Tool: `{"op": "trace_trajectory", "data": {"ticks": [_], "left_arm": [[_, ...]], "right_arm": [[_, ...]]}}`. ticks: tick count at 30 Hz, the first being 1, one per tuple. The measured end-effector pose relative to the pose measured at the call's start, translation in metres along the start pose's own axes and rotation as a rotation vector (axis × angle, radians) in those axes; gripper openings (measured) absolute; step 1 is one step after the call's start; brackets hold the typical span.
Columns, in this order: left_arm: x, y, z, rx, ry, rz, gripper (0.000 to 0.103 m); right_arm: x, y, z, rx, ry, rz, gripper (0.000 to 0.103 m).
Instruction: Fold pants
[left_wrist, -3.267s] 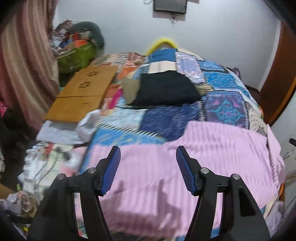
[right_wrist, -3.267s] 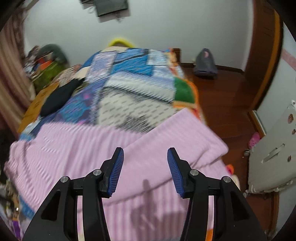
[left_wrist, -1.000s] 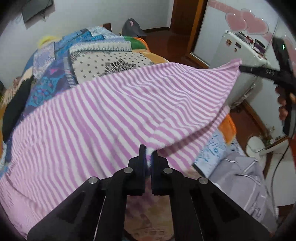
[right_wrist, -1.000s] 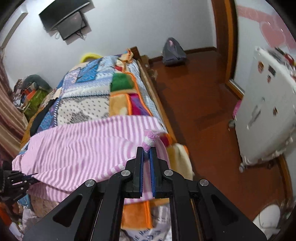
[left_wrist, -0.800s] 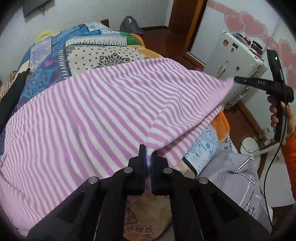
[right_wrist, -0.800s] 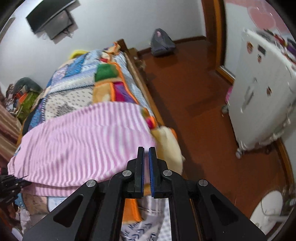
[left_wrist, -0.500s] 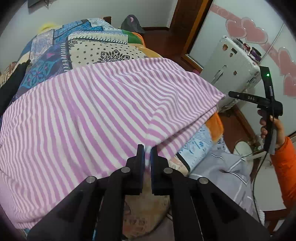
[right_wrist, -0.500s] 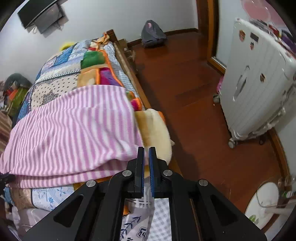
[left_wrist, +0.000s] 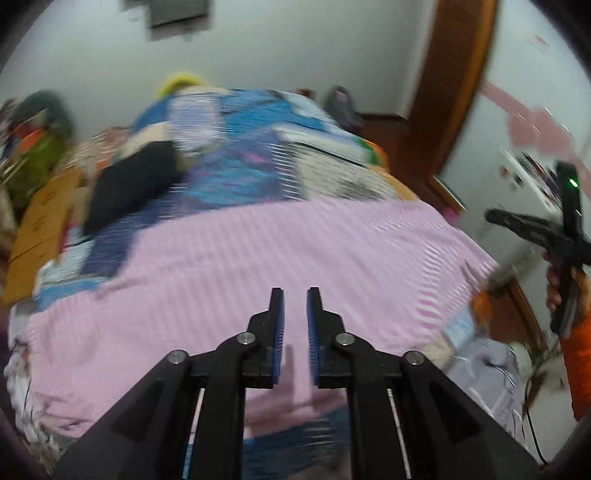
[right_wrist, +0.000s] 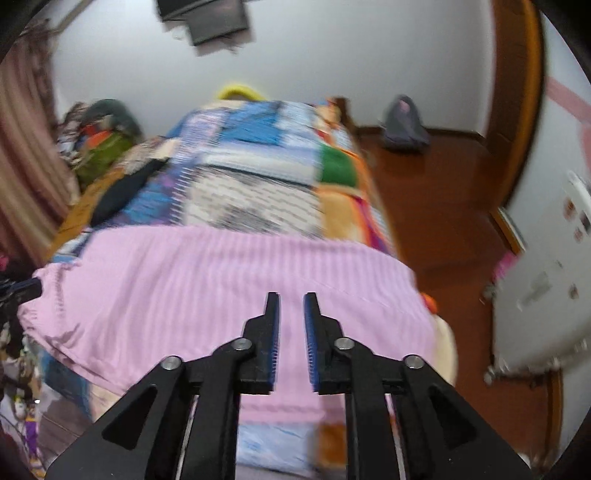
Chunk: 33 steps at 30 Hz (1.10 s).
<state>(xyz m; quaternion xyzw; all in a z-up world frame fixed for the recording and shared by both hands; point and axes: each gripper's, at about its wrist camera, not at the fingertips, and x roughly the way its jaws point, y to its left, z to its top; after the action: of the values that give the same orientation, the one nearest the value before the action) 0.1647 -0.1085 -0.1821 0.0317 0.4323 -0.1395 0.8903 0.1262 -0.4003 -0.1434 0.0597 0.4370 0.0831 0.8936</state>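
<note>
A bedroom, with a bed (left_wrist: 229, 173) under a patchwork quilt filling most of both views, white walls behind and a red-brown wooden floor (right_wrist: 443, 206) to the right.

Nearest the cameras are the two claws. The left gripper (left_wrist: 295, 306) has its jaws opening, a narrow gap between the blue pads and nothing in it; the cloth lies below and beyond the tips. The right gripper (right_wrist: 291, 310) is the same: jaws opening, gap bare, no fabric pinched. In the left view the right gripper shows again at the far right edge, held in a hand (left_wrist: 561, 291) with an orange sleeve, off the side of the bed.

Just past the tips lie the pants (left_wrist: 258, 266), pink with fine stripes, spread flat across the near end of the bed from side to side, their near edge hanging a little over the foot. They look doubled over, though the blur makes the layers hard to count.

Further up the quilt is a dark folded garment (left_wrist: 129, 184), well apart from the pants, and a flat wooden board (left_wrist: 40, 225) at the left side.

My reading is that one fold has just been laid down and let go. The next move calls for a fresh grip at one end of the cloth, both claws opened wider first, then carrying that end across to halve it again.
</note>
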Motion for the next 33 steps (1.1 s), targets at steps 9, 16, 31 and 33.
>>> {"op": "trace_trajectory", "data": {"ticks": [9,16,31,33], "left_arm": [[-0.044,0.172,-0.003,-0.191,-0.077,0.284,0.045],[-0.025,0.285,-0.029,-0.284,-0.004,0.361,0.050],[0.055,0.329,-0.069,-0.294,0.158,0.210,0.050],[0.055,0.329,-0.070,-0.290,0.151,0.207,0.050]], "right_arm": [[0.039,0.134,0.051,-0.187,-0.037,0.144,0.038],[0.098,0.227,0.074,-0.318,-0.006,0.199,0.052],[0.238,0.352,0.075,-0.492,0.253,0.302,0.053],[0.249,0.360,0.070,-0.512,0.295,0.317,0.053]]}}
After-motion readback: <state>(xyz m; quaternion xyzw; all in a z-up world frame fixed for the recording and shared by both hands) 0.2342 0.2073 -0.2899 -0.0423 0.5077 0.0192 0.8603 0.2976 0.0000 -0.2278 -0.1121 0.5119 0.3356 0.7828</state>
